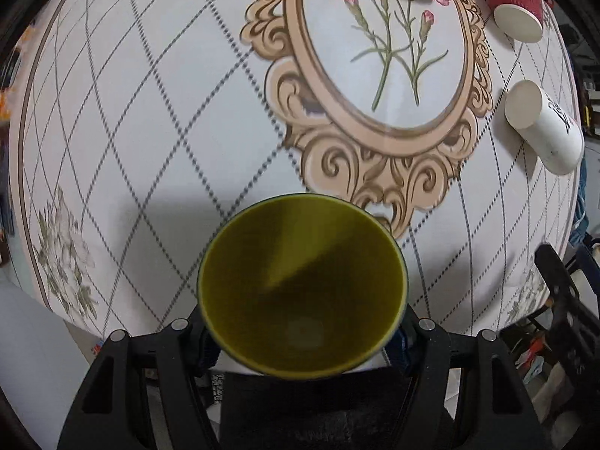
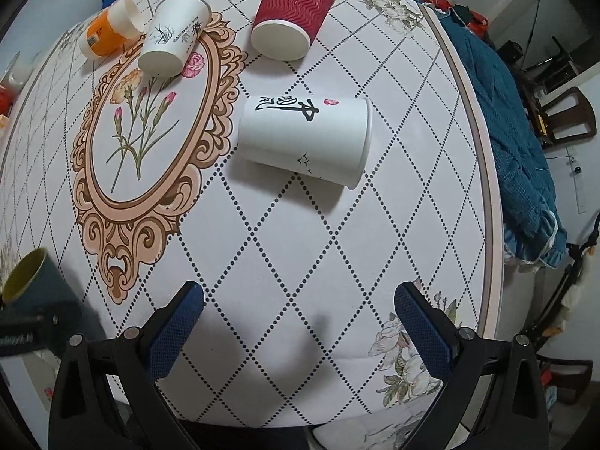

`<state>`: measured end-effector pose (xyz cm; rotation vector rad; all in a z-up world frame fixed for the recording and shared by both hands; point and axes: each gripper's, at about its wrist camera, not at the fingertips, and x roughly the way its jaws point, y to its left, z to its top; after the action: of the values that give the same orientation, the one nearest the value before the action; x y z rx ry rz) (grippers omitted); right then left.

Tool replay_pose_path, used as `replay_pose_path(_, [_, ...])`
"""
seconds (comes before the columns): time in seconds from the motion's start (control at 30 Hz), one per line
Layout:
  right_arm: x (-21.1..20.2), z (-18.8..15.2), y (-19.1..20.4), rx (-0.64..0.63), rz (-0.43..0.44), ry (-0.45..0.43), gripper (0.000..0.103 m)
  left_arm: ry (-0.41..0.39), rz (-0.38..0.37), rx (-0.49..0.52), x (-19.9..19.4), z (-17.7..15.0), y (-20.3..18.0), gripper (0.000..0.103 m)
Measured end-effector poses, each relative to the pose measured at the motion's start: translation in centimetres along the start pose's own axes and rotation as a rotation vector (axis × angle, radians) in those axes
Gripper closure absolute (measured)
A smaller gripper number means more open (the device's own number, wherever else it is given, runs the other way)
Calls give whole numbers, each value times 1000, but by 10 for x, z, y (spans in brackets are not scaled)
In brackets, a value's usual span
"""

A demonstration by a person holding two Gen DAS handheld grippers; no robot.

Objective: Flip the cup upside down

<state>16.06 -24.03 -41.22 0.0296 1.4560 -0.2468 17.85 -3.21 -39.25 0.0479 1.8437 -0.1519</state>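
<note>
My left gripper [image 1: 302, 333] is shut on a dark green cup [image 1: 302, 285] with a yellow-green inside. The cup's open mouth faces the camera and it is held above the table's near part. The same cup [image 2: 26, 277] shows at the far left of the right wrist view, tilted, in the left gripper. My right gripper [image 2: 300, 322] is open and empty above the table's near edge. A white cup with black calligraphy [image 2: 305, 140] lies on its side ahead of it; it also shows in the left wrist view [image 1: 543, 125].
A red ribbed cup [image 2: 294, 13] and a white cup with a plant drawing [image 2: 172, 35] lie on their sides at the far end. An orange and white cup [image 2: 108, 28] lies far left. A blue cloth [image 2: 517, 142] hangs beyond the table's right edge [image 2: 483, 187].
</note>
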Motion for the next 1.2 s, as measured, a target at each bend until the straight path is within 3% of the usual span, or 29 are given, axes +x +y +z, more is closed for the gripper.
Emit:
replay_pose_path(0.27, [0, 4, -7, 37, -25, 1, 0, -13, 81, 56, 9, 19, -10, 35])
replay_pose_path(0.5, [6, 1, -9, 62, -30, 24, 0, -29, 93, 66, 9, 24, -19, 35])
replay_pose_path(0.63, [7, 0, -9, 66, -30, 31, 0, -24, 89, 57, 17, 33, -22, 14])
replay_pose_path(0.9, [4, 3, -9, 72, -32, 25, 0, -34, 103, 55, 15, 42, -6, 13])
replay_pose_path(1.2, [-3, 2, -9, 80, -28, 13, 0, -95, 81, 39, -17, 11, -2, 13])
